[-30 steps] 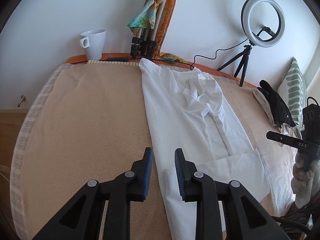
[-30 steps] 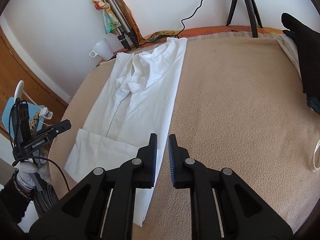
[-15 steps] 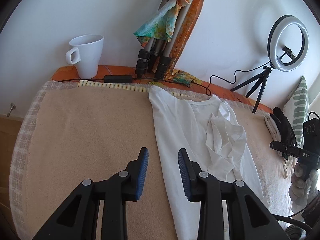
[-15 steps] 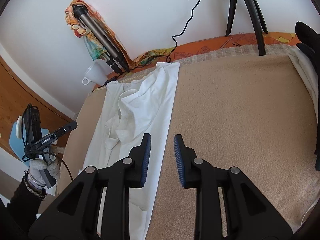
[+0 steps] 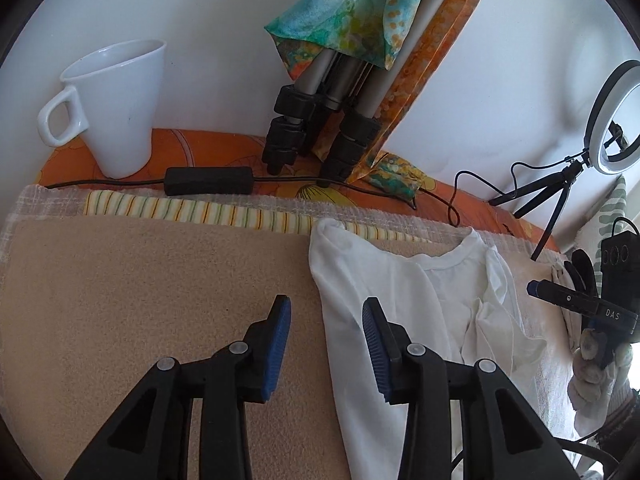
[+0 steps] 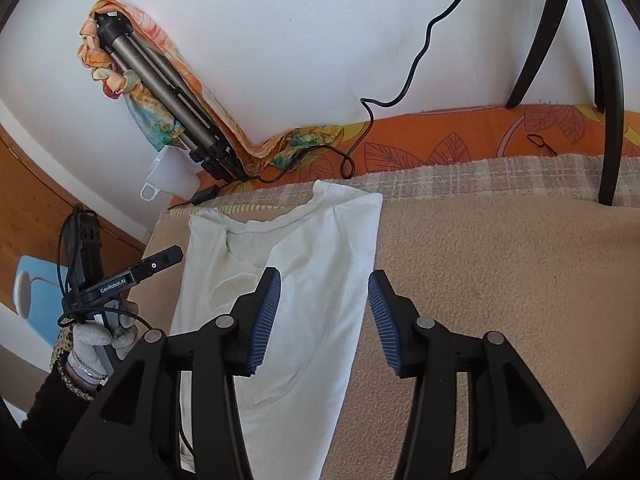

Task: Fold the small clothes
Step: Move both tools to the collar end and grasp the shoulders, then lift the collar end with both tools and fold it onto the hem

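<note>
Left wrist view: both claws slid up from the hem end toward the collar of the long-folded white cotton t-shirt (image 5: 384,300) on the beige blanket-covered desk (image 5: 140,288). Left claw (image 5: 325,344) and right claw (image 6: 324,316) are opening, empty, each straddling a shoulder edge. Looks like the top corners get pinched next.

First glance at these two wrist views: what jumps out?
The white T-shirt, folded into a long strip on the tan blanket, collar toward the wall. Each hand-held gripper, left and right, hangs over one long edge, jaws opening, nothing pinched. At the wall: a white mug and a folded tripod draped in a colourful scarf.
</note>
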{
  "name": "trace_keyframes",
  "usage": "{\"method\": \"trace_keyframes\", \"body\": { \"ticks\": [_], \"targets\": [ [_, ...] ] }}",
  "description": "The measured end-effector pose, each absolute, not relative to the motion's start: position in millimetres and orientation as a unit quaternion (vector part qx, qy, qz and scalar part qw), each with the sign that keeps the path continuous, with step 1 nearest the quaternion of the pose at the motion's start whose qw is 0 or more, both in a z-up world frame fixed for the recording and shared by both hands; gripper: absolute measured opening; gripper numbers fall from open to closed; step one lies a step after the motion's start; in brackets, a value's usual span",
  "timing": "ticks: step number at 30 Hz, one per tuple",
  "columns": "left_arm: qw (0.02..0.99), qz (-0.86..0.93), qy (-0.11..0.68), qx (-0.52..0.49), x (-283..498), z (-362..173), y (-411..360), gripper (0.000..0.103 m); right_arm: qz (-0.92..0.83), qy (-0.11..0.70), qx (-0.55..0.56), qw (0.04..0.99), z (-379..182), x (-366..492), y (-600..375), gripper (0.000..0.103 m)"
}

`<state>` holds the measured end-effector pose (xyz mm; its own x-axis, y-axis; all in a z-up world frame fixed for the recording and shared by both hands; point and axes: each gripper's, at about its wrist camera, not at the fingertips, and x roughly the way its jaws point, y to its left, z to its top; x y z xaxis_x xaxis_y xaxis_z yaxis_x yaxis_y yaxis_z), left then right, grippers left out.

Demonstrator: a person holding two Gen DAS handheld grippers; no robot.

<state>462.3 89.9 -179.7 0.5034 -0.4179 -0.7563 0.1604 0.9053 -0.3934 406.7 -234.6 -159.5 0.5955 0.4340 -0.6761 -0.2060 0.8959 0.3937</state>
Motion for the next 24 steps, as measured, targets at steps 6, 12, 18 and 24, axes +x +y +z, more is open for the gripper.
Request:
{"method": "trace_keyframes", "body": {
  "ticks": [6, 12, 18, 24],
  "targets": [
    [0.858, -0.17, 0.469, -0.123, 482.0, -184.6, 79.1, 0.038, 0.172, 0.417, 0.157, 0.879, -175.0, 437.4, -243.2, 0.048],
    [0.861, -0.173, 0.468, -0.101, 495.4, -184.1, 63.3, 0.036, 0.17, 0.411, 0.136, 0.885, -179.8, 453.4, -232.1, 0.048],
    [0.867, -0.178, 0.457, -0.084, 495.1, -185.2, 51.2, 0.006, 0.191, 0.414, 0.129, 0.881, -180.6, 459.4, -219.0, 0.019],
    [0.871, -0.193, 0.44, -0.101, 486.3, -168.8, 51.6, 0.002, 0.197, 0.404, 0.135, 0.883, -171.3, 451.1, -218.0, 0.007]
  ]
}}
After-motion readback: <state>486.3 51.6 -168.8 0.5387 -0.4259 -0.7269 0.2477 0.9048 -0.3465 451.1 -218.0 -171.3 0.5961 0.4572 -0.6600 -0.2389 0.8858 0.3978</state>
